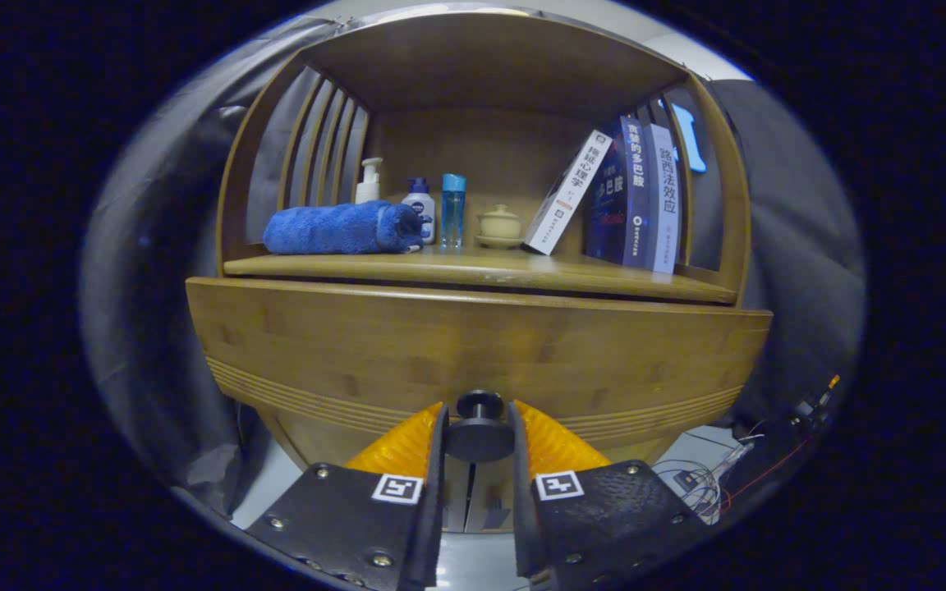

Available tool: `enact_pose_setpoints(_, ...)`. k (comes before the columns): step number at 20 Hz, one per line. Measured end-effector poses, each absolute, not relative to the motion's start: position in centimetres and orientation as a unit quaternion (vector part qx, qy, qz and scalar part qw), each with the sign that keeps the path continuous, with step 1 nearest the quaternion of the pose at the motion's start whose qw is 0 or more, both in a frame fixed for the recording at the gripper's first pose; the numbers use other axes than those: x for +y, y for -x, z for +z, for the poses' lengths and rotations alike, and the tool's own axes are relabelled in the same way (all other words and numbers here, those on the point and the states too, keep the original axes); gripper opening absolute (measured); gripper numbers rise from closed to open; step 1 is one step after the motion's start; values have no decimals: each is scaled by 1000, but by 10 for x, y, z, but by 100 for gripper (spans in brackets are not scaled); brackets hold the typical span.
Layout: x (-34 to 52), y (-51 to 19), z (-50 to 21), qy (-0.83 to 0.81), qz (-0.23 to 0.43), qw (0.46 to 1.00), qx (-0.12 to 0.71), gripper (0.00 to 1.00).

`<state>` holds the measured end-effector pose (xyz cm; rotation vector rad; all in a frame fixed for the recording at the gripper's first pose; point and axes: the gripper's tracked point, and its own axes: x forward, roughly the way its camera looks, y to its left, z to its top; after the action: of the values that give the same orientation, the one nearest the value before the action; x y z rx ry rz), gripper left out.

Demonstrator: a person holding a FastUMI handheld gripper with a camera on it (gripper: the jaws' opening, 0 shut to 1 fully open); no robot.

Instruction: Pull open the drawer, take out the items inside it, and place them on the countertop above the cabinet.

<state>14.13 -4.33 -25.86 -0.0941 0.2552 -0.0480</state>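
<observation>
The claw (479, 431) sits clamped on the small round knob (479, 427) of the closed wooden drawer (473, 353) under the tabletop (473, 269), a stiff, probably slippery hold for pulling straight back.

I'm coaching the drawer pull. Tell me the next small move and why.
Probably draw the gripper straight back. Its fingers sit on either side of the dark knob and look closed on it, while the drawer front still looks closed.

Rolled blue towel (340, 229), three bottles (424, 209), lidded teacup (499, 225) and leaning books (633, 197) on the shelf.
</observation>
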Motion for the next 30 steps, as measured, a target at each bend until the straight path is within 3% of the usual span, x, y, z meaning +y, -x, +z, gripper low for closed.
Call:
enact_pose_setpoints(17, -43, -31, -255, 44, -44, 995, 84, 36)
enact_pose_setpoints(18, -42, -27, -257, 58, -41, 993, 95, 28)
enact_pose_setpoints(30, -39, 41, -266, 56, -37, 992, 104, 28)
